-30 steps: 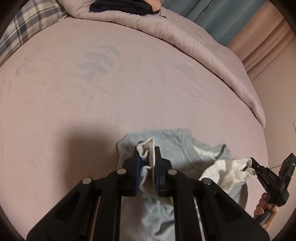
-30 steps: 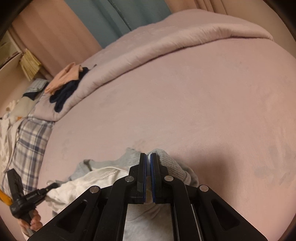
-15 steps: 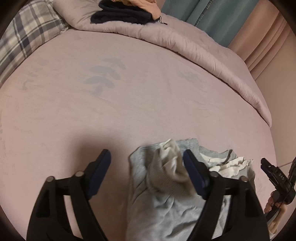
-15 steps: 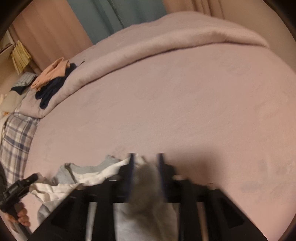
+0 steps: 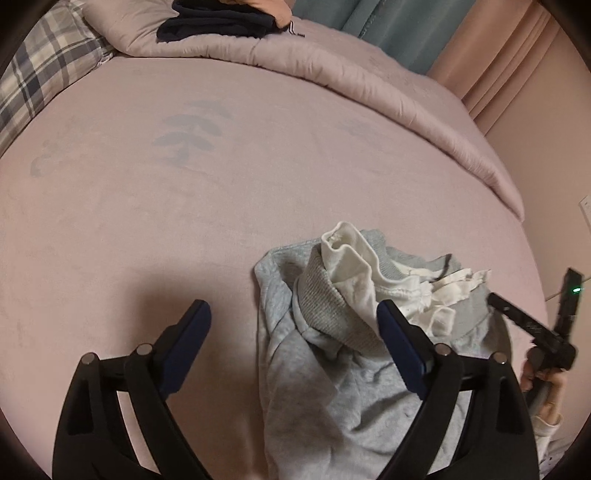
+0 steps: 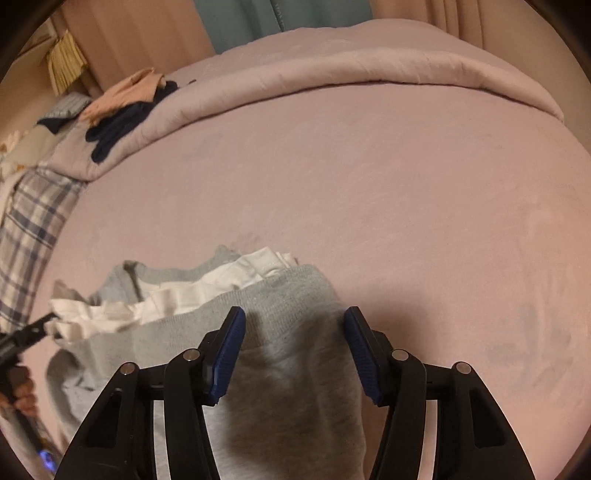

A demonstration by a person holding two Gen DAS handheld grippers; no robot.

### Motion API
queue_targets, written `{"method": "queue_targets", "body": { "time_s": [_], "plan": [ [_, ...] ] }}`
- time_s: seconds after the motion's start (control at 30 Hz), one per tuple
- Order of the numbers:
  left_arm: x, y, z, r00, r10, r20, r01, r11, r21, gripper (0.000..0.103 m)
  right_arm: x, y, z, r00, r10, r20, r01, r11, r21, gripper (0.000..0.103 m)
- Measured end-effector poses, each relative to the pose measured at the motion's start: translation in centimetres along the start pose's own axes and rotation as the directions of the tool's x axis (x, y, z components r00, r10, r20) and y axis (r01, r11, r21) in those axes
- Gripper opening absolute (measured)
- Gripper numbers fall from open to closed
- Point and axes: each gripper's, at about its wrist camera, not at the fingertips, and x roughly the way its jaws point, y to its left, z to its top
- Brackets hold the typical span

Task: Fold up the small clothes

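No text, label, brand or number is legible on anything in either wrist view.

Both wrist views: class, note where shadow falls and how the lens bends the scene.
Left wrist view: a soft shadow lies on the pink bedsheet beside the grey garment, and the folded duvet curves. Right wrist view: shadow darkens the garment between the open hand-held gripper pads; corners are black.

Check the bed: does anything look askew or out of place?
Yes. The grey garment lies bunched, not flat, with its white lining turned out in a crumpled ridge. Dark clothes sit heaped on the rolled-back duvet.
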Motion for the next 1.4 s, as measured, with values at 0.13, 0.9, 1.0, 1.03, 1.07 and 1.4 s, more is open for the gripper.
{"method": "queue_targets", "body": {
  "time_s": [0.13, 0.9, 1.0, 1.03, 1.07, 1.4],
  "plan": [
    [-1.1, 0.5, -0.3, 1.000, 0.000, 0.005, 0.000, 1.000, 0.001, 0.098, 0.3, 0.0, -0.1, 0.998, -0.052, 0.018, 0.052, 0.999, -0.002, 0.042],
    [1.7, -2.9, -0.3, 0.994, 0.108, 0.000, -0.108, 0.993, 0.051, 0.016, -3.7, -1.4, -1.0, 0.987, -0.053, 0.154, 0.031, 0.989, 0.142, 0.012],
    [0.2, -2.2, -0.1, 0.997, 0.073, 0.025, -0.073, 0.997, 0.012, 0.015, -5.0, -0.7, -0.6, 0.979, -0.059, 0.195, 0.033, 0.991, 0.131, 0.012],
    [-0.2, -2.0, -0.1, 0.997, 0.064, 0.031, -0.065, 0.998, 0.003, 0.015, -5.3, -0.5, -0.5, 0.975, -0.068, 0.210, 0.041, 0.991, 0.130, 0.012],
    [-0.1, -1.8, 0.0, 0.998, 0.061, 0.034, -0.061, 0.998, -0.005, 0.015, -5.5, -0.3, -0.3, 0.972, -0.079, 0.223, 0.051, 0.990, 0.129, 0.012],
    [5.6, -0.4, -1.3, 0.984, 0.164, -0.062, -0.164, 0.986, 0.001, 0.021, 1.1, -1.9, 0.7, 0.986, -0.142, 0.088, 0.128, 0.980, 0.153, 0.011]
  ]
}}
